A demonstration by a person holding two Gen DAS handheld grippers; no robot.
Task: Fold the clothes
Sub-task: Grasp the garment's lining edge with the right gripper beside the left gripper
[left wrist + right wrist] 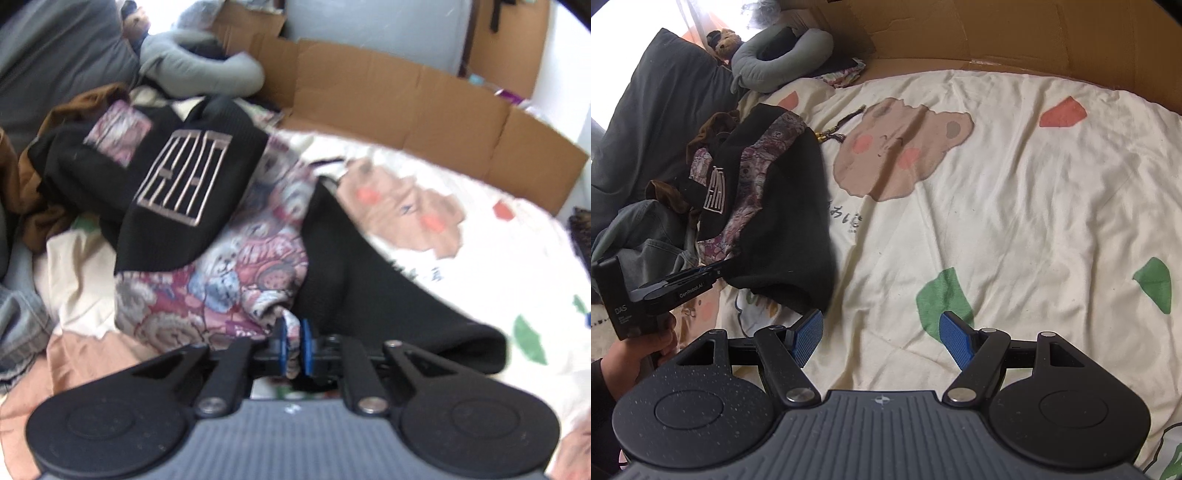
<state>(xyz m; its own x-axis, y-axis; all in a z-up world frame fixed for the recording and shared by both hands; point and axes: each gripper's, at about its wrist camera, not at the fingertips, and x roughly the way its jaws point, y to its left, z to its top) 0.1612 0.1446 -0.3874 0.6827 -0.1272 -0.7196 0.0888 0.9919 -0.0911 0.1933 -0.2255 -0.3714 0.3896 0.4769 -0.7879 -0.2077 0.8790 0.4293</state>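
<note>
A black garment with patterned bear panels (pixel 236 266) and a pale striped emblem (pixel 184 173) lies crumpled on the bed. My left gripper (pixel 294 338) is shut on a fold of its patterned fabric, which shows pinched between the blue pads (pixel 306 347). From the right wrist the same garment (pixel 783 221) lies at the left, with the left gripper (pixel 718 271) reaching into its lower edge and a hand (pixel 639 350) holding it. My right gripper (pixel 882 336) stands open over the bare cream sheet (pixel 1015 221), just right of the garment's hem, with nothing between its fingers.
Brown (pixel 33 184) and grey denim (pixel 646 236) clothes are piled left of the garment. A grey neck pillow (pixel 768 70) and a dark pillow (pixel 661 122) lie at the head. A cardboard wall (pixel 1034 33) lines the far side. A dark tassel (pixel 834 136) rests on the sheet.
</note>
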